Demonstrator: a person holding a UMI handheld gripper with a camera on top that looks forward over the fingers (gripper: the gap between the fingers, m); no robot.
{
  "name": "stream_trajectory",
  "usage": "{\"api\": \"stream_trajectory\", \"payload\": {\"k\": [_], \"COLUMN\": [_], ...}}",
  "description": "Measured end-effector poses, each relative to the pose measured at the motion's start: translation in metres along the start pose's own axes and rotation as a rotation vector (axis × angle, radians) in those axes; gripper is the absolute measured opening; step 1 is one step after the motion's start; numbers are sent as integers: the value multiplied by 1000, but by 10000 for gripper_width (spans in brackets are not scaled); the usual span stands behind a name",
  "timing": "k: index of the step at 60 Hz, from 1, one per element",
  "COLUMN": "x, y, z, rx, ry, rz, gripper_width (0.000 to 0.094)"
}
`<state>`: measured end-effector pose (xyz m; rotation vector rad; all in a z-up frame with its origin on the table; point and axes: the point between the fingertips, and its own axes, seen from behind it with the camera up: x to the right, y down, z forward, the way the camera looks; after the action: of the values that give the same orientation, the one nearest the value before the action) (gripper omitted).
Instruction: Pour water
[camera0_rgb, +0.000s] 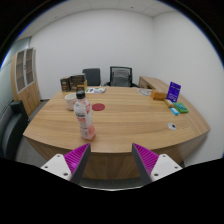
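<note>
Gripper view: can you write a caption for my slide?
Open tongs hover at the edge of a wooden table, short of a water bottle standing ahead of them.

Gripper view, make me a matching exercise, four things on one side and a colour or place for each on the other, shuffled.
Things:
1. bottle
2. red disc
3. purple box
4. gripper

Descriptions:
A. stands upright at the table's far right edge
B. open, pink pads, nothing between
C. flat on the table beyond the bottle
D. clear, red cap, just ahead of the left finger

Pairs: 1-D, 2-C, 3-A, 4-B
</note>
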<state>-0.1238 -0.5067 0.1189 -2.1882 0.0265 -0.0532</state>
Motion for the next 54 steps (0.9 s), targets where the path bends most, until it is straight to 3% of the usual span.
{"api": "stream_trajectory", "payload": {"k": [12, 28, 31, 36, 49, 54], "x": [-77, -104, -109, -109, -108, -104], "y": [-37, -61, -61, -67, -75, -93], "z": [53, 150, 164, 176, 179, 171], "rx": [111, 198, 207, 243, 245, 262], "ry": [-39, -52, -66, -54, -27, 4], "rz": [-5, -21, -27, -20, -3, -55], "gripper_width": [856, 802, 742, 519, 344, 340]}}
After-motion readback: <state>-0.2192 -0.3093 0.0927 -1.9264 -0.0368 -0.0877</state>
